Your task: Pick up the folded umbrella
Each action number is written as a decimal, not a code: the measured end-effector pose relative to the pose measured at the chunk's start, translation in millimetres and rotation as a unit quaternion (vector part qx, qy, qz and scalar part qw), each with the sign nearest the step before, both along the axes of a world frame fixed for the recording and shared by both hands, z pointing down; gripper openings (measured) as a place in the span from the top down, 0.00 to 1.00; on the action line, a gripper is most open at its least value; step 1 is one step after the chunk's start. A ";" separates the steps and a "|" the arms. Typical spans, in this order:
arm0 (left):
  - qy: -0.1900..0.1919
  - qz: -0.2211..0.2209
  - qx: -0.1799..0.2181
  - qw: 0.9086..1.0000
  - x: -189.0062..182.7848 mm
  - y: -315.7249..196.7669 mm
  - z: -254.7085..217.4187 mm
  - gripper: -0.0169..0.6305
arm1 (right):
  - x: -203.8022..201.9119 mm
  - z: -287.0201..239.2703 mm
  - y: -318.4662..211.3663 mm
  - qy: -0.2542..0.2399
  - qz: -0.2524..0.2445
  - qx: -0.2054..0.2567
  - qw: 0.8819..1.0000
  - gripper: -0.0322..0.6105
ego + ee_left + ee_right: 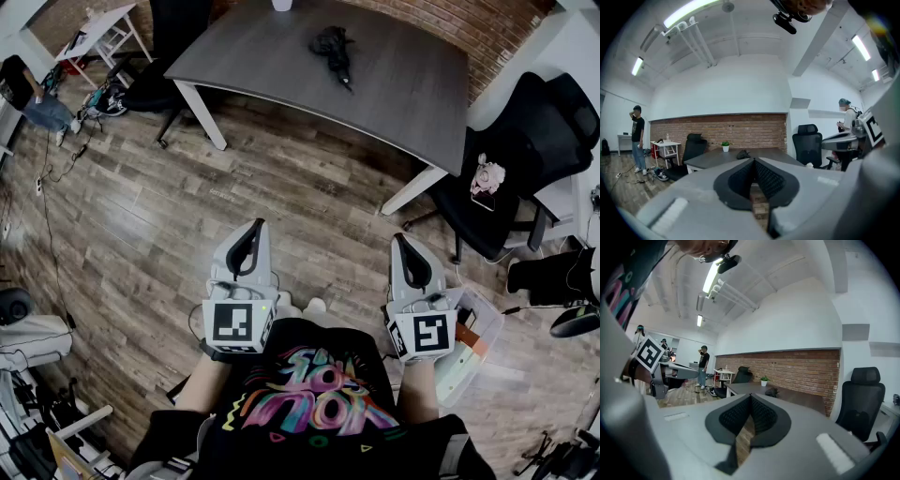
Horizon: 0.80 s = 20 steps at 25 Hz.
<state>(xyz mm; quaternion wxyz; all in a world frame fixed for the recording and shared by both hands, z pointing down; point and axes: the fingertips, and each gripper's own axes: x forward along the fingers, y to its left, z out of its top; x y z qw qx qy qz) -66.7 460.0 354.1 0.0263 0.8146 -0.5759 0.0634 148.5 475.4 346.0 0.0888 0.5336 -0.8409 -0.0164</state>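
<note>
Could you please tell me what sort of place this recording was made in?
Most likely an office or lab workroom: a long grey table with black office chairs beside it, a brick wall behind, and strip lights on the ceiling.

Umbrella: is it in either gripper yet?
No, the umbrella lies on the table, far ahead of the left gripper and right gripper, both shut and empty.
</note>
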 end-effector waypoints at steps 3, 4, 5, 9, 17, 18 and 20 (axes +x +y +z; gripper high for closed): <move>-0.004 -0.003 0.002 1.000 5.2 7.0 0.1 0.97 | 4.8 1.2 8.0 0.002 -0.002 0.006 1.000 0.95; -0.005 -0.005 0.002 1.000 6.6 9.4 0.3 0.97 | 5.9 2.4 10.2 0.006 -0.004 0.008 1.000 0.95; -0.004 -0.009 0.002 1.000 7.8 11.7 0.5 0.97 | 6.7 3.8 11.9 0.010 -0.007 0.008 1.000 0.95; -0.002 -0.021 0.002 1.000 11.7 16.5 0.2 0.97 | 10.9 11.1 15.8 0.015 -0.017 0.006 1.000 0.95; -0.004 -0.035 -0.011 0.999 2.1 -0.2 11.8 0.97 | 8.7 22.6 -3.7 0.017 -0.012 -0.002 1.000 0.95; -0.006 -0.031 -0.011 0.999 2.0 -6.9 13.6 0.97 | 7.8 23.7 -10.0 0.017 -0.011 -0.003 1.000 0.95; -0.009 -0.024 -0.007 1.000 0.7 -23.4 16.4 0.97 | 4.9 26.5 -24.7 0.021 -0.008 -0.006 1.000 0.95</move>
